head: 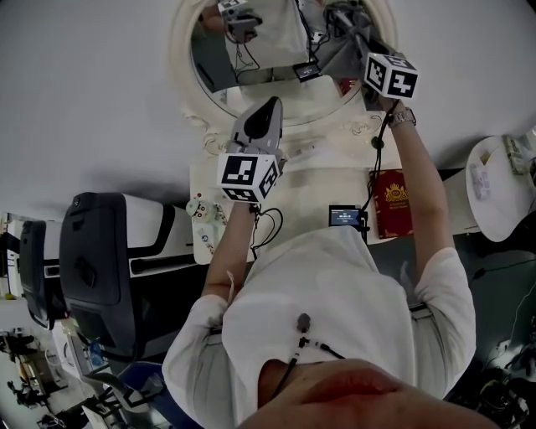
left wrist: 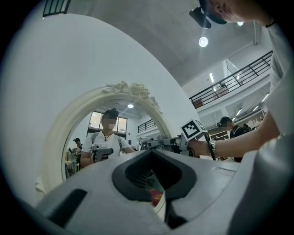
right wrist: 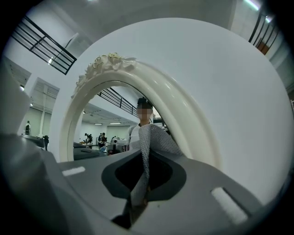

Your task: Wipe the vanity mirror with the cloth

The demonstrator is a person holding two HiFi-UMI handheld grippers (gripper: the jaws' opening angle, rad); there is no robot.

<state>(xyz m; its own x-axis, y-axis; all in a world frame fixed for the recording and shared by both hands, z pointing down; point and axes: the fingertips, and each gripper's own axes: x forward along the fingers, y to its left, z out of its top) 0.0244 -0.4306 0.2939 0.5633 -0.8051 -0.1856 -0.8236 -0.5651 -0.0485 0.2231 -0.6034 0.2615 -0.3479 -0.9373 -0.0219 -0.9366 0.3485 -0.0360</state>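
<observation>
The oval vanity mirror (head: 276, 59) in its white ornate frame (head: 186, 75) stands at the back of the white vanity top (head: 318, 180). My right gripper (head: 343, 25) is raised at the mirror's right side and is shut on a grey mesh cloth (head: 337, 57). In the right gripper view the cloth (right wrist: 154, 137) sticks up from the jaws against the inner right edge of the frame (right wrist: 183, 119). My left gripper (head: 270, 109) hovers lower, in front of the mirror's bottom edge, shut on nothing. The left gripper view shows the mirror (left wrist: 110, 133) and the right gripper (left wrist: 161, 143).
A red book (head: 392, 204) and a small device with a screen (head: 346, 216) lie on the vanity top. A black and white machine (head: 92, 260) stands at the left. A round white table (head: 494, 188) is at the right. Cables hang from both grippers.
</observation>
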